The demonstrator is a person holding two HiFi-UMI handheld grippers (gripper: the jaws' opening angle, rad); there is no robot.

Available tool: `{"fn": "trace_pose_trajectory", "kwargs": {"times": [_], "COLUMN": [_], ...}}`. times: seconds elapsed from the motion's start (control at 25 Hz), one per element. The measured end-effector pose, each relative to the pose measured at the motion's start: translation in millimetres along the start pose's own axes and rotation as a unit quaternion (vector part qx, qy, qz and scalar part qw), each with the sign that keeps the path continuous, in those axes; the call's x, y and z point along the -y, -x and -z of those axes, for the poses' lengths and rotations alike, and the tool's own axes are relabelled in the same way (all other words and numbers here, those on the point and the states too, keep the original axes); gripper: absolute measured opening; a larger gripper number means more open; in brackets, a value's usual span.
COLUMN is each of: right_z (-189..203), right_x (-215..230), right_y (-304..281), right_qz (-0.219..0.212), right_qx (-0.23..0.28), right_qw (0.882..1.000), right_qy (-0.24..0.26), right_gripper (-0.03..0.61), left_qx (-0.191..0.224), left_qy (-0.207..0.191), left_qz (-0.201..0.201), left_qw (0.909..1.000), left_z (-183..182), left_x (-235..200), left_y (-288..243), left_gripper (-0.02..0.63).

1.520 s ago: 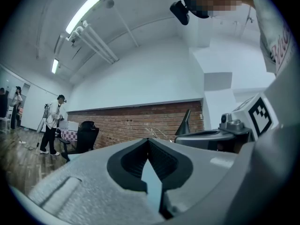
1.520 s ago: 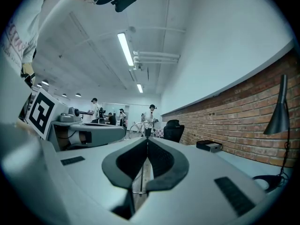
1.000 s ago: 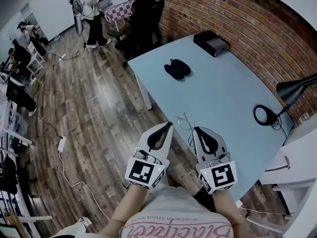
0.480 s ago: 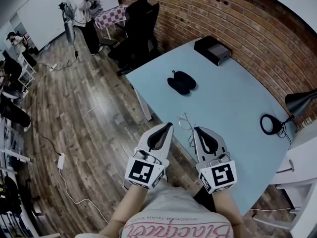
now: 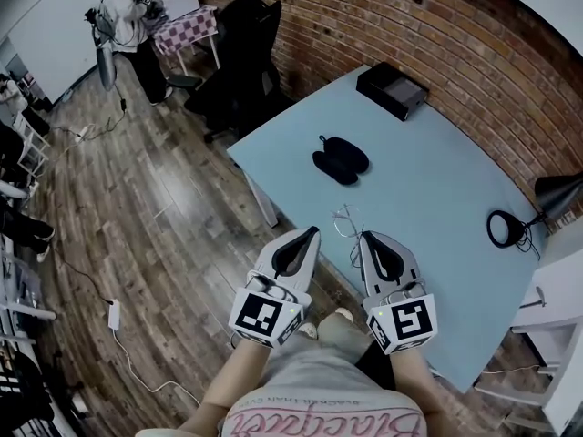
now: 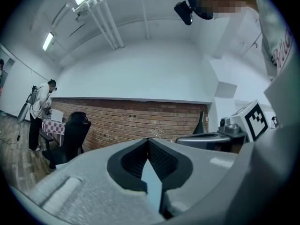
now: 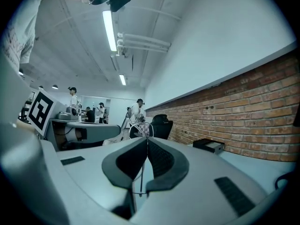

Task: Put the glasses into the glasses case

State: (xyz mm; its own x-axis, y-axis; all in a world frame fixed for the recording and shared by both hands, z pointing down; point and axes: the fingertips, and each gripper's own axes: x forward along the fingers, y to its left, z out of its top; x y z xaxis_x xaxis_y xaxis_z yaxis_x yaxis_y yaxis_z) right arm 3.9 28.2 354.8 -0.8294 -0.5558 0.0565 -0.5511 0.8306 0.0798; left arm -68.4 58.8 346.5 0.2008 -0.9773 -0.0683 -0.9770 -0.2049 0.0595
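The glasses (image 5: pixel 345 219) are thin wire-framed. They hang over the near table edge, with my right gripper (image 5: pixel 364 237) shut on one thin arm. In the right gripper view a wire runs down between the closed jaws, and the glasses' (image 7: pixel 140 128) lens rim stands just past the tips. My left gripper (image 5: pixel 312 231) is beside it over the floor, shut on nothing; its pads (image 6: pixel 157 156) meet with no gap. The black glasses case (image 5: pixel 341 160) lies on the light blue table (image 5: pixel 428 180) farther out, apart from both grippers. It looks spread open in two halves.
A black box (image 5: pixel 393 84) sits at the table's far corner by the brick wall. A desk lamp (image 5: pixel 557 192) with a round base (image 5: pixel 503 228) stands at the right. Black office chairs (image 5: pixel 244 48) stand beyond the table's left end, and a person (image 5: pixel 119 15) stands by a checked table (image 5: pixel 182 27).
The view has swung, so the table, case and lamp sit further right in it. Both grippers keep their pose and grip. The person at the back appears further left.
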Motion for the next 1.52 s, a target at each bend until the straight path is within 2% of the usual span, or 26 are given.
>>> {"fn": "trace_pose_trajectory", "kwargs": {"times": [0.44, 0.88, 1.2, 1.52], "right_z": [9.8, 7.5, 22.6, 45.9], "right_x": [20.6, 74.2, 113.6, 137.5], "right_y": [-62.9, -149.8, -189.2, -223.2], "right_qz": [0.007, 0.026, 0.038, 0.036], "right_qx": [-0.011, -0.021, -0.042, -0.073], "right_qw": [1.000, 0.999, 0.998, 0.996], "right_qy": [0.000, 0.015, 0.016, 0.032], "right_gripper": [0.014, 0.014, 0.014, 0.014], "left_qx": [-0.020, -0.043, -0.060, -0.080], "left_qy": [-0.001, 0.002, 0.005, 0.006], "left_qz": [0.015, 0.029, 0.060, 0.087], "left_qw": [0.9997, 0.9987, 0.9964, 0.9930], "left_z": [18.6, 23.5, 33.0, 47.8], "left_x": [-44.9, -117.5, -136.9, -153.0], "left_y": [-37.8, -121.8, -183.1, -220.8], "left_gripper": [0.006, 0.006, 0.006, 0.006]}}
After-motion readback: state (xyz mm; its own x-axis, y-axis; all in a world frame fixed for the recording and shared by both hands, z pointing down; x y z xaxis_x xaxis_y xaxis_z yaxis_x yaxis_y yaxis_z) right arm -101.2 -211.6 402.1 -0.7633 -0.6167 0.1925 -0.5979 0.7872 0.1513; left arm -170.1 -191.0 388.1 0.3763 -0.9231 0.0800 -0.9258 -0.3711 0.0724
